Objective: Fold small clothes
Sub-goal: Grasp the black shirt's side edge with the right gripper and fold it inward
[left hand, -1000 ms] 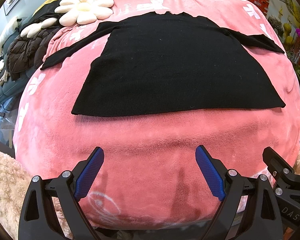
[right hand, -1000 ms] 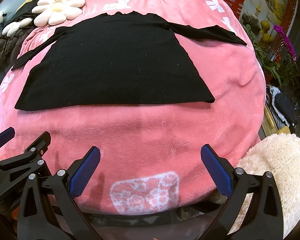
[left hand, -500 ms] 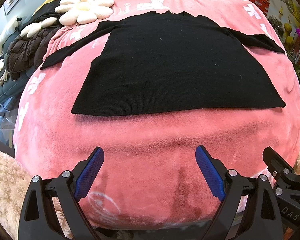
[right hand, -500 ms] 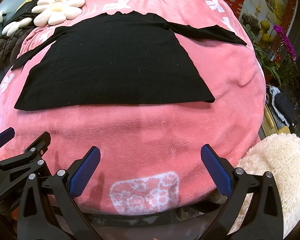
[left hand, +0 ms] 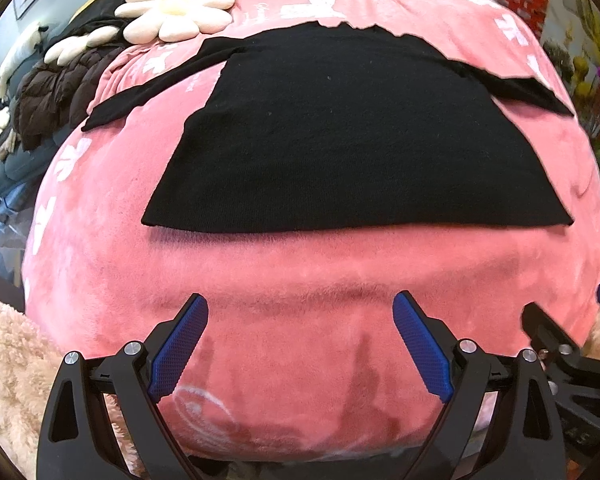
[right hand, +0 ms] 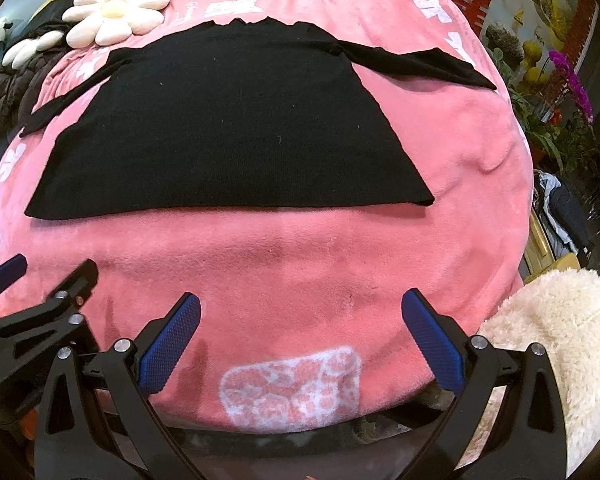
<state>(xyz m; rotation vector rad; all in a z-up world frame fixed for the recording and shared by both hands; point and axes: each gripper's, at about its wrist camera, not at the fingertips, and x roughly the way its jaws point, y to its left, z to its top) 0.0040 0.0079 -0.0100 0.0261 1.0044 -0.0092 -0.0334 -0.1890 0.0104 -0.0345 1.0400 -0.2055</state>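
A black long-sleeved top (left hand: 340, 132) lies spread flat on a pink plush blanket (left hand: 300, 280), hem towards me and both sleeves stretched out to the sides; it also shows in the right wrist view (right hand: 228, 132). My left gripper (left hand: 300, 320) is open and empty, hovering over bare blanket short of the hem. My right gripper (right hand: 300, 320) is open and empty, also short of the hem. The right gripper's frame shows at the right edge of the left wrist view (left hand: 560, 352).
A white daisy-shaped cushion (left hand: 176, 8) lies at the far left beside a dark puffer jacket (left hand: 56, 96). A cream fluffy throw (right hand: 560, 352) sits at the near right and a beige one (left hand: 4, 368) at the near left. Potted flowers (right hand: 568, 76) stand at the right.
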